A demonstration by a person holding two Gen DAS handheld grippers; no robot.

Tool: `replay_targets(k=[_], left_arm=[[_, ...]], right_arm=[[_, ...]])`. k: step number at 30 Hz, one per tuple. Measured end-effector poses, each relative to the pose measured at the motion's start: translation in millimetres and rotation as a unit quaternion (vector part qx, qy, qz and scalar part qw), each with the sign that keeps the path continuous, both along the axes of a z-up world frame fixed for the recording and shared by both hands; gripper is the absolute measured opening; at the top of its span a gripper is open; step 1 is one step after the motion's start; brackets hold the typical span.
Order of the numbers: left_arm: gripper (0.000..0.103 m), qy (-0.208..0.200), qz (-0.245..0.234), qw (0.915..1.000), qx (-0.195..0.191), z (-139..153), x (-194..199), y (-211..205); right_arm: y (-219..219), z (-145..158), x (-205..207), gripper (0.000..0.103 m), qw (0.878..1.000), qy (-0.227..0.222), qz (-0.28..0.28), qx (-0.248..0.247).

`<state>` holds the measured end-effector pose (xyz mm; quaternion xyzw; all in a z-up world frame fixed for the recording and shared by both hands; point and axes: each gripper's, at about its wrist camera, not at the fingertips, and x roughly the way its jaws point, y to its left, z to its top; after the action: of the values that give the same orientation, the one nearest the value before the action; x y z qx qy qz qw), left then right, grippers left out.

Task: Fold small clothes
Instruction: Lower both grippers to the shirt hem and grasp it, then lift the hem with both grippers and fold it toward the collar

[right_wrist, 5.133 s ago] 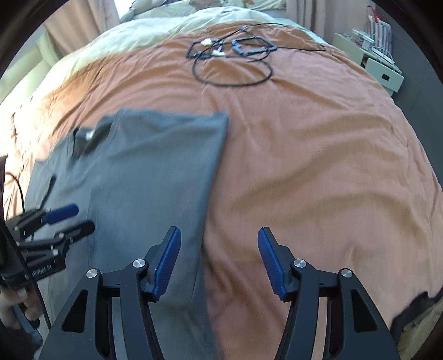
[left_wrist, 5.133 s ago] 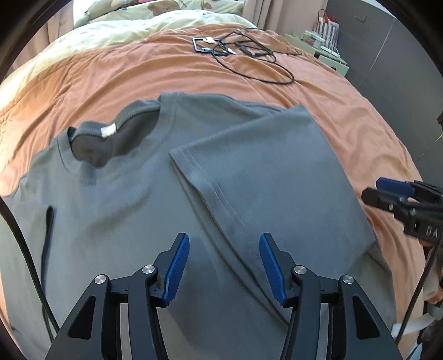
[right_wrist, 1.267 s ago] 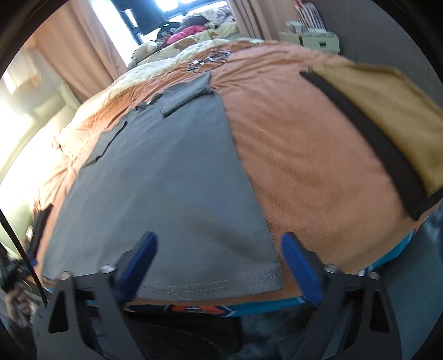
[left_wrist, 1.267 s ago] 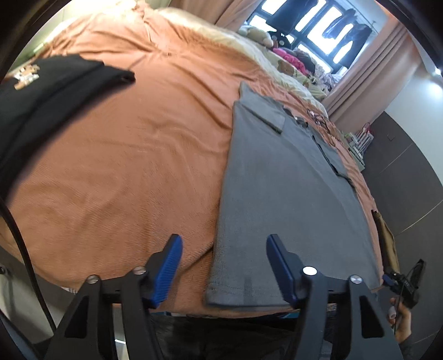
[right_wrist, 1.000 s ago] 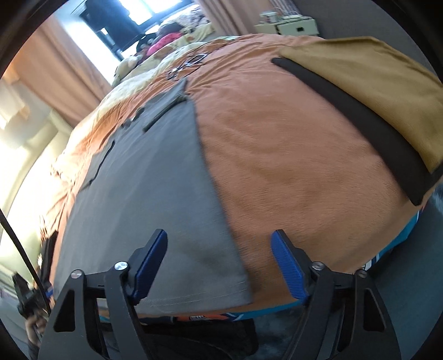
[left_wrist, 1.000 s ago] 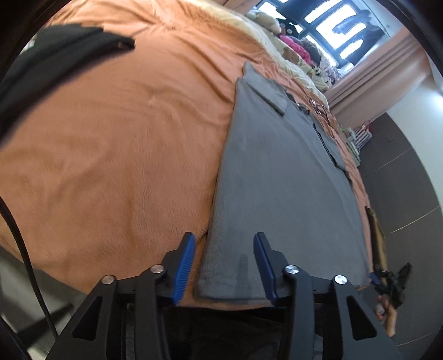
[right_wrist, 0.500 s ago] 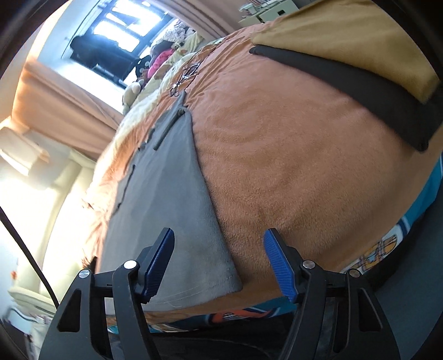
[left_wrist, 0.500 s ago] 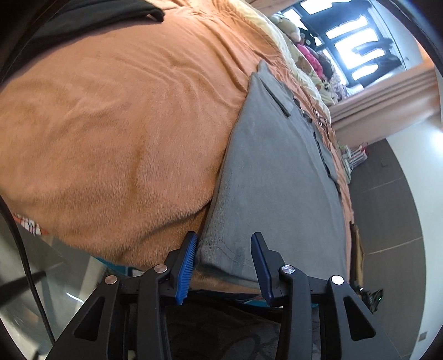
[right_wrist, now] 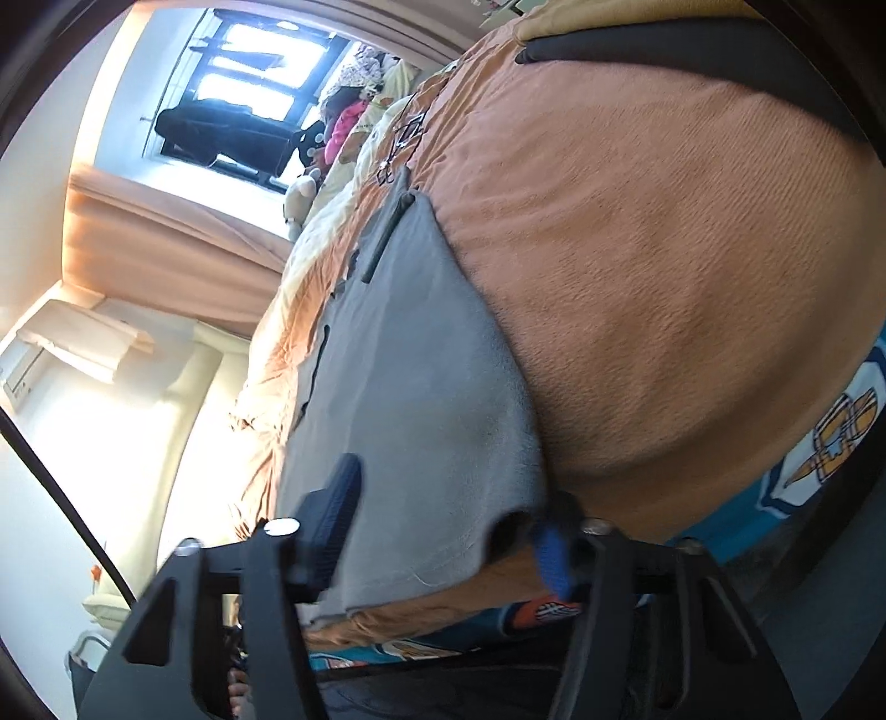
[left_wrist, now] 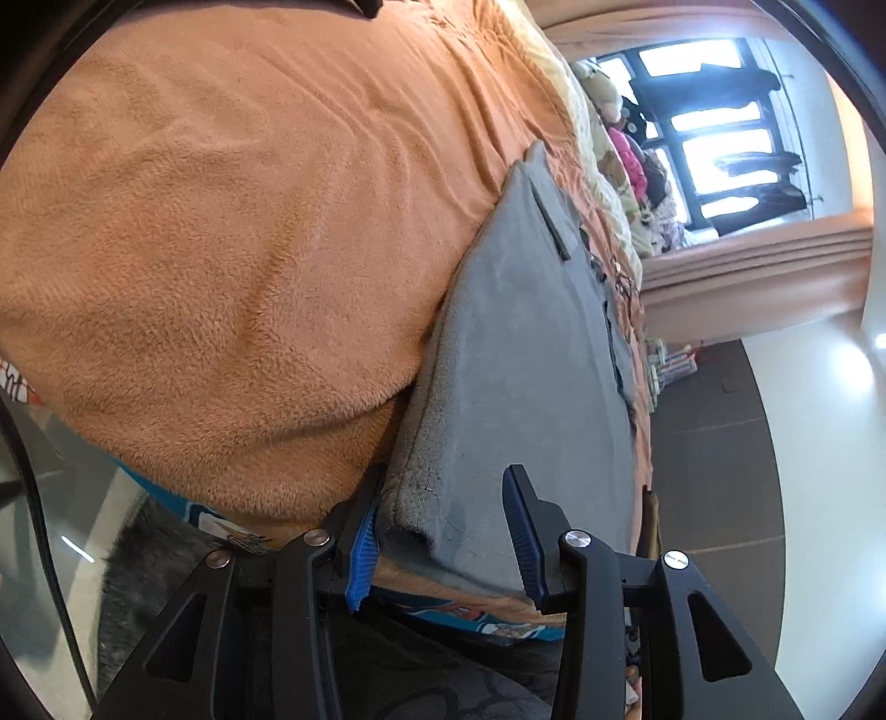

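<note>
Across the bed spreads an orange fleece blanket (left_wrist: 232,232), filling most of both wrist views and curving down over the near edge, where a blue patterned sheet (right_wrist: 830,443) shows beneath it. On the blanket lies the grey T-shirt (left_wrist: 526,354), folded into a long strip that runs from the near edge of the bed toward the far end, where a window (left_wrist: 720,127) and peach curtains (left_wrist: 764,277) stand behind a heap of soft toys. A tan garment with a dark band (right_wrist: 664,39) rests on the blanket at the far right of the right wrist view, well apart from the shirt. The left gripper (left_wrist: 443,540) sits at the shirt's near left corner with its jaws parted; the left blue pad (left_wrist: 362,554) touches the slightly lifted hem, and the right pad stands apart over the cloth, so the corner lies between the fingers without being pinched. The right gripper (right_wrist: 443,526) is at the near right corner, blurred, its jaws likewise apart with the hem between them and the corner curled up by the right pad (right_wrist: 551,559).
</note>
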<state>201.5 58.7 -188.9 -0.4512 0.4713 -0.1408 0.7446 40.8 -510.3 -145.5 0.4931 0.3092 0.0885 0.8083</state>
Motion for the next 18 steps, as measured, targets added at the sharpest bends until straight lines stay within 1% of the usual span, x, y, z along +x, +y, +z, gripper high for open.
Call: replay_targets(k=[3,6,7,8,9,10,11,12,13,16,18], left_arm=[[0.043,0.003,0.017,0.9998,0.004,0,-1,0],[0.042,0.006,0.029,0.9994,0.018,0,5,-5],[0.042,0.008,0.033,0.9992,0.019,0,7,-5],[0.036,0.011,0.04,0.9989,0.02,-1,8,-5],[0.031,0.016,0.044,0.9986,0.025,-2,9,-5],[0.017,0.025,0.049,0.998,0.033,-2,11,-5],[0.01,0.037,0.053,0.9971,0.04,-4,11,-4],[0.01,0.04,0.054,0.9971,0.035,-4,11,-2],[0.007,0.04,0.054,0.9973,0.029,-4,11,-1],[0.006,0.021,0.053,0.9975,0.041,9,8,5],[0.005,0.011,0.055,0.9981,0.026,17,6,9]], right_arm=[[3,-3,9,0.037,1.0,0.009,-0.009,-0.014],[4,-3,14,0.029,0.999,0.017,-0.025,-0.012],[3,-4,17,0.024,0.999,0.02,-0.03,-0.01],[4,-4,18,0.017,0.999,0.026,-0.036,-0.009],[5,-4,19,0.012,0.999,0.033,-0.042,-0.008],[6,-4,20,0.003,0.998,0.039,-0.046,-0.006],[5,-3,19,0.0,0.998,0.041,-0.05,-0.005],[6,0,17,0.0,0.998,0.039,-0.052,-0.006],[7,7,15,0.0,0.998,0.033,-0.055,-0.012],[7,27,9,0.0,0.998,0.014,-0.051,-0.018],[9,38,5,0.0,0.999,0.006,-0.048,-0.021]])
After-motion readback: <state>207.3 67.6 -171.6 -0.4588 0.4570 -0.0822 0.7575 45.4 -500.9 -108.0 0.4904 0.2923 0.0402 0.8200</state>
